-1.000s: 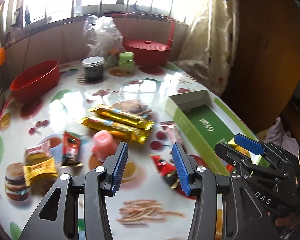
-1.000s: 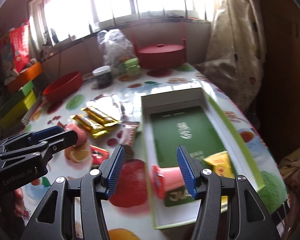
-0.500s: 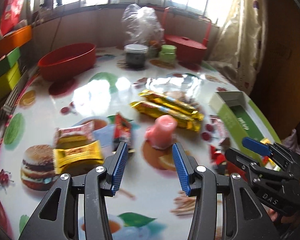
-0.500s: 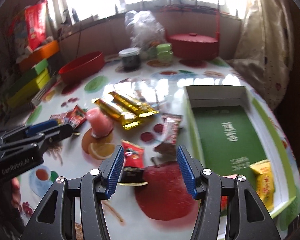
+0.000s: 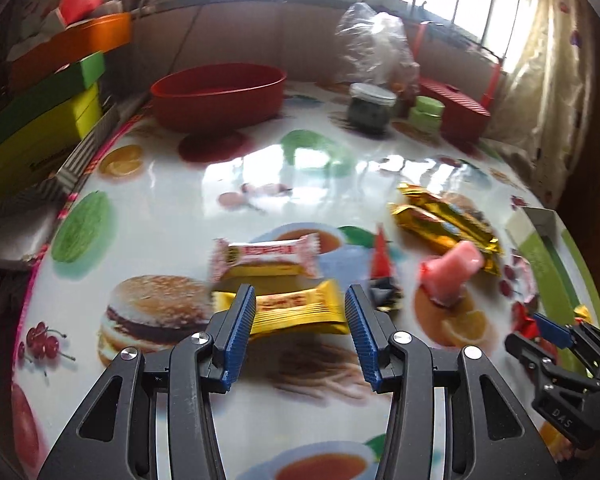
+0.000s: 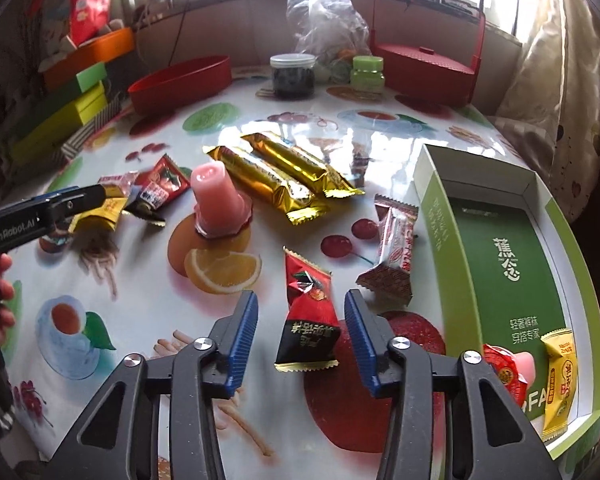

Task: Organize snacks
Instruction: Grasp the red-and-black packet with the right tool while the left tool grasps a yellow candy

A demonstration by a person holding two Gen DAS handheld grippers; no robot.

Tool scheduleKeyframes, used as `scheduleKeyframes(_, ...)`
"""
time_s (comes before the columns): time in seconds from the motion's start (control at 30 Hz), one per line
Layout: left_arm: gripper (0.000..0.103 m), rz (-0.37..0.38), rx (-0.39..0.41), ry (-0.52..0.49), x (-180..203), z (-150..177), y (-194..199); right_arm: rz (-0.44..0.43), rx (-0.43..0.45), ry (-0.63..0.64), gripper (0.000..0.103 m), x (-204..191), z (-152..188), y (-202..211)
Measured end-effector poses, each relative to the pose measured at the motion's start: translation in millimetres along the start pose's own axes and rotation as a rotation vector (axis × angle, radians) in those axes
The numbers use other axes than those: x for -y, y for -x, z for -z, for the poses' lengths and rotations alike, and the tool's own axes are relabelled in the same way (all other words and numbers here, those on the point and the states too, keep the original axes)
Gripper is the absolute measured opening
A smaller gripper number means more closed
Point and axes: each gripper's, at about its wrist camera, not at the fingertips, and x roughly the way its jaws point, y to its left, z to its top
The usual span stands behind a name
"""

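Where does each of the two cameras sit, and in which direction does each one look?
Left wrist: sits on the left gripper, looks down over the yellow packet toward the red bowl; the right gripper shows at the right edge.
Right wrist: sits on the right gripper, whose jaws have just been closing, with the red packet between them; the left gripper and fingers show at left.
Shared: the pink jelly cup, gold bars, green box.

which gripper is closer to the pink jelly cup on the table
Left. The left gripper sits just beside the pink jelly cup; the right gripper is farther off, straddling a red and black packet.
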Motion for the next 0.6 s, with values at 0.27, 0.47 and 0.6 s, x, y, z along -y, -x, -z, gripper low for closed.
scheduleKeyframes(0.27, 0.061, -0.004, -0.043, -0.012, -5.6, 2.4, -19.6, 0.001, -0.014, 0.019, 0.029, -4.6, 1.8, -7.1)
scheduleKeyframes(0.47, 0.061, 0.007, -0.046, -0.045, -0.5, 2.6, -18.8, 0.001, -0.012, 0.018, 0.029, -4.8, 1.5, -7.4)
scheduleKeyframes(0.6, 0.061, 0.025, -0.060, -0.075, 4.4, 10.8, -11.9, -0.002, -0.013, 0.017, 0.029, -4.4, 1.7, -7.5)
